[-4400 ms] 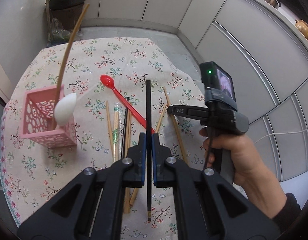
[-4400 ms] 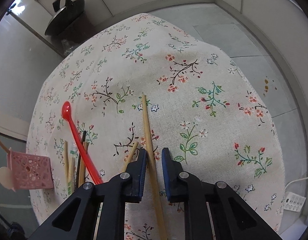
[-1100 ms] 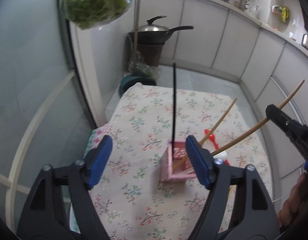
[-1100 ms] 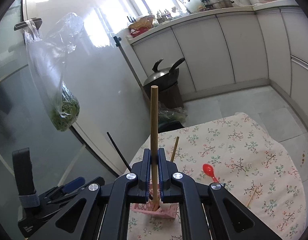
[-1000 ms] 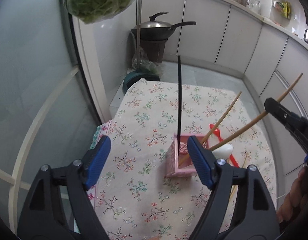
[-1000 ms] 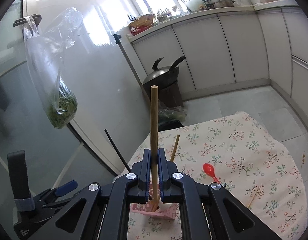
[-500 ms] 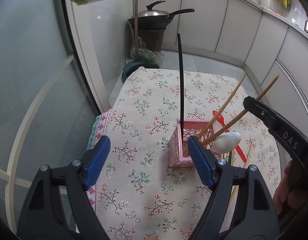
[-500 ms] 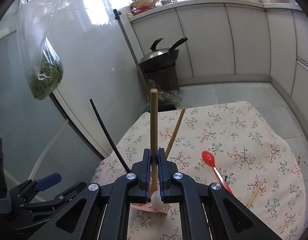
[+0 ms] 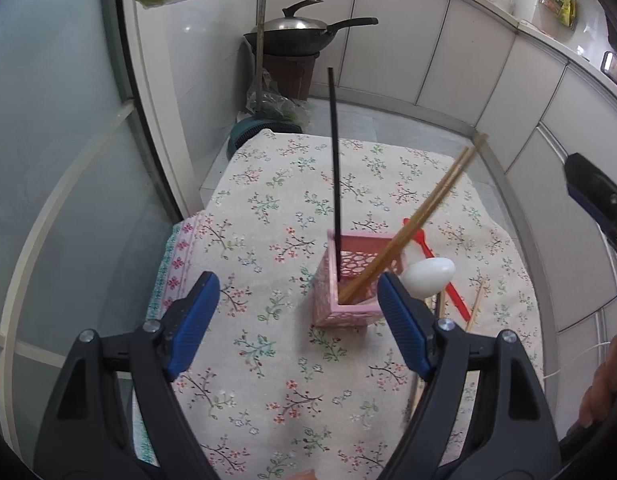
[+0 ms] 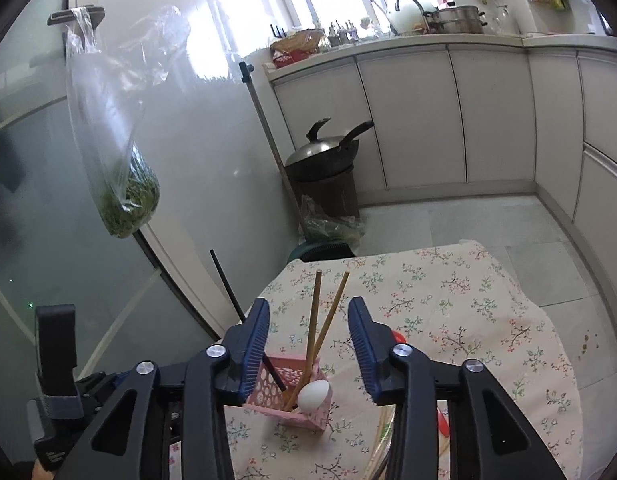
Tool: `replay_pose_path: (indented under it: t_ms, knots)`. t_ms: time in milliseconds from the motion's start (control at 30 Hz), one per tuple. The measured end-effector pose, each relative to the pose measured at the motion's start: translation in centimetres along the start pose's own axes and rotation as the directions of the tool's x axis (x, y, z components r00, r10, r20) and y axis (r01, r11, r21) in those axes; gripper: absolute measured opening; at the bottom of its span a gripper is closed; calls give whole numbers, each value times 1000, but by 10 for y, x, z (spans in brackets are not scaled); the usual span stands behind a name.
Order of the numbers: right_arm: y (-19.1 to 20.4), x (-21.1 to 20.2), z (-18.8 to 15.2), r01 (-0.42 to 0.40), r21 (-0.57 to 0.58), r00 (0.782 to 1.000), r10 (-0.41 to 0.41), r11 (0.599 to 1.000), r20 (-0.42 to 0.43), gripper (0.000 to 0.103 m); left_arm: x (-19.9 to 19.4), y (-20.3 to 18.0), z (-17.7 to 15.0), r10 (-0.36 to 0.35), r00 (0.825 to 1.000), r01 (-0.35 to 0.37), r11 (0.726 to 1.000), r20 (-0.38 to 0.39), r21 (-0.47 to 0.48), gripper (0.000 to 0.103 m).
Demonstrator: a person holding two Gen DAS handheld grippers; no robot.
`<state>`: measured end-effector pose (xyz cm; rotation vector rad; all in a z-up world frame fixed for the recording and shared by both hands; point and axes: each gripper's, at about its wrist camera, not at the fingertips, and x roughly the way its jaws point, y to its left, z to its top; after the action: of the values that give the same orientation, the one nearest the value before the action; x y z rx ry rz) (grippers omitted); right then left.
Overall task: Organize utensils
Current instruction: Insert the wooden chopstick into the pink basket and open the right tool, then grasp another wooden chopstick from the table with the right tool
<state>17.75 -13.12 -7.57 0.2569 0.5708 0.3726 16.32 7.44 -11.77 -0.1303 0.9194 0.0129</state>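
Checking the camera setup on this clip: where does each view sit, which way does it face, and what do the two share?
Left wrist: on the left gripper, angled down at the pink basket on the floral tablecloth; open jaws, fingers of a hand at right.
Right wrist: on the right gripper, looking across the basket toward the cabinets; jaws opening, nothing gripped.
Shared: basket, black chopstick, wooden chopsticks, white spoon, wok.

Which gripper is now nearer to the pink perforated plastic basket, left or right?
Probably right. The right gripper, jaws opening, hovers directly above the pink perforated plastic basket; the left gripper stands open just before it.
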Motion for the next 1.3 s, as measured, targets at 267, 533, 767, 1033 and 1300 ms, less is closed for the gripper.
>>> replay_pose_path:
  t_ms: [267, 533, 767, 1033, 1300]
  knots:
    - [-48, -30, -1, 89, 66, 996, -89, 994, -8, 61, -8, -15, -9, -60, 998, 60, 998, -16, 14, 83]
    - [-105, -8, -33, 251, 73, 949, -230, 965, -215, 66, -5, -40, -26, -86, 995, 91, 991, -60, 95, 83]
    - [-149, 26, -77, 337, 111, 866, -261, 935, -427, 66, 3, -61, -38, -96, 989, 112, 982, -111, 154, 83]
    - [-156, 73, -111, 374, 102, 785, -256, 922, -565, 66, 11, -71, -46, -90, 986, 117, 973, -141, 200, 83]
    - [-159, 113, -135, 392, 127, 720, -218, 911, -659, 63, 20, -75, -50, -100, 978, 140, 965, -182, 223, 83]
